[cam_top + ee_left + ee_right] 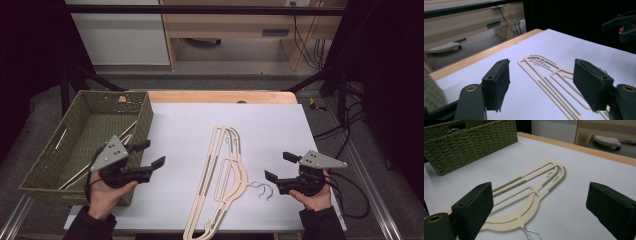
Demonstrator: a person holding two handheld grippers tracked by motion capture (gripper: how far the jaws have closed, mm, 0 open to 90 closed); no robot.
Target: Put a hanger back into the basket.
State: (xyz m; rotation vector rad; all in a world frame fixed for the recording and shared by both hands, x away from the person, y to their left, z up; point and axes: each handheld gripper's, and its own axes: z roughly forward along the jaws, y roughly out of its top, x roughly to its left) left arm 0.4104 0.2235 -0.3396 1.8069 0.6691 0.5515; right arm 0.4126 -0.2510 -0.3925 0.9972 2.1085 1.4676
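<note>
Two cream clothes hangers (pixel 220 175) lie stacked on the white sheet in the middle of the table, their wire hooks (pixel 262 189) pointing right. They also appear in the left gripper view (pixel 549 80) and the right gripper view (pixel 529 195). My left gripper (pixel 152 156) is open, held just right of the green woven basket (pixel 47 172) and left of the hangers. My right gripper (pixel 278 166) is open, just right of the hooks. Nothing sits between either pair of jaws.
The basket (pixel 469 147) at the table's left holds more cream hangers (pixel 80 170). A wooden table edge (pixel 220 96) runs along the back. Cables (pixel 350 195) trail off the right side. Beyond the table stand a cabinet and a desk.
</note>
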